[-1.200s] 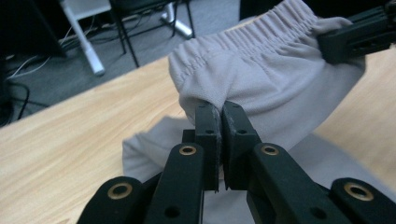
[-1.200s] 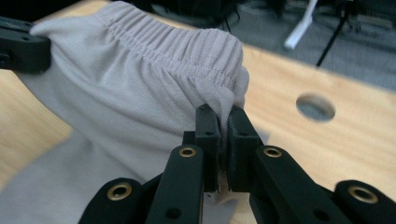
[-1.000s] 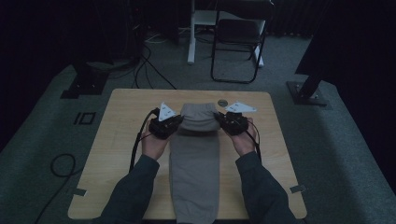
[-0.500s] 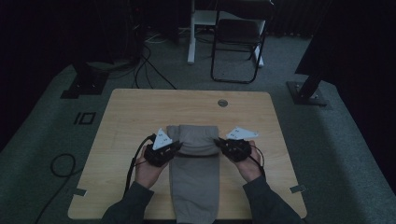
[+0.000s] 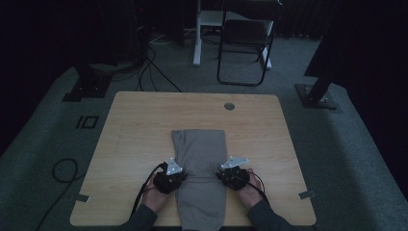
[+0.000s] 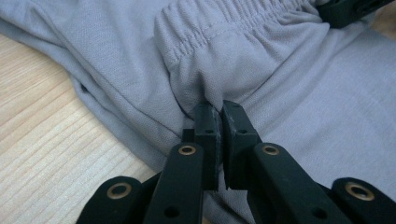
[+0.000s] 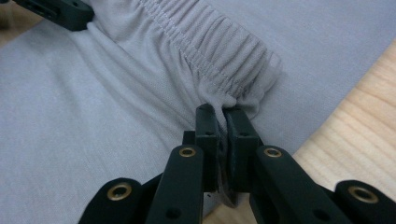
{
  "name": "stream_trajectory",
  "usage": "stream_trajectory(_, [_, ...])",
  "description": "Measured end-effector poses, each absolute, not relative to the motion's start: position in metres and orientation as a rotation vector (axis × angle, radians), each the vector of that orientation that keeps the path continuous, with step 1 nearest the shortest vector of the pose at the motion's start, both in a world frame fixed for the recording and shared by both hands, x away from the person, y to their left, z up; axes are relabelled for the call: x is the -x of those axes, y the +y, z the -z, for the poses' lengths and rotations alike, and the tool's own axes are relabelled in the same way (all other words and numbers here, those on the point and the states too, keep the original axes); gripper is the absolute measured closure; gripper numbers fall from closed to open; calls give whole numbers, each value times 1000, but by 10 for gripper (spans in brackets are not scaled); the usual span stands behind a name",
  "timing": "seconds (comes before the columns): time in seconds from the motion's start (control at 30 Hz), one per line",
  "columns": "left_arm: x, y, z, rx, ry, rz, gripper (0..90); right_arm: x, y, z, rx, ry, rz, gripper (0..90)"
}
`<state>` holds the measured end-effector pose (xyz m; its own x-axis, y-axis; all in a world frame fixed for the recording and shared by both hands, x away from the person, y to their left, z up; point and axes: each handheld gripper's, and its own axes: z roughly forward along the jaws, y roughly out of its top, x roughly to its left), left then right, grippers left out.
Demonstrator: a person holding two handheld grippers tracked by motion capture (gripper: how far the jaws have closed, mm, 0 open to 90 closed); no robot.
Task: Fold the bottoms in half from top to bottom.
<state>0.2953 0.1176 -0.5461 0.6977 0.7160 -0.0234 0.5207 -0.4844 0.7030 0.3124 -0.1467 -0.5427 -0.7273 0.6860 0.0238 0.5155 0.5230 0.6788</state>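
Both hands sit low at the near edge of the surface [image 5: 134, 130], left tongs [image 6: 219, 112] and right tongs [image 7: 219, 114] each pinching the elastic waistband of the grey trousers [image 5: 199, 163] lying folded between them.

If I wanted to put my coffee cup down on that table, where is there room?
The far half of the table is bare wood, apart from a small round cap near the back edge. Wide strips left and right of the grey trousers are free too. The near middle is crowded: the left gripper and right gripper each pinch the trousers' waistband there.
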Motion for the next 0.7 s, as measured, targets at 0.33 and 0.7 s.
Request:
stream_trajectory(0.33, [-317, 120, 549, -2169, 954, -426, 861, -336, -143, 545, -1037, 2489, -1026, 861])
stream_trajectory(0.7, [-360, 126, 549, -2145, 1021, -473, 860, -370, -132, 545, -1063, 2459, -1010, 861])
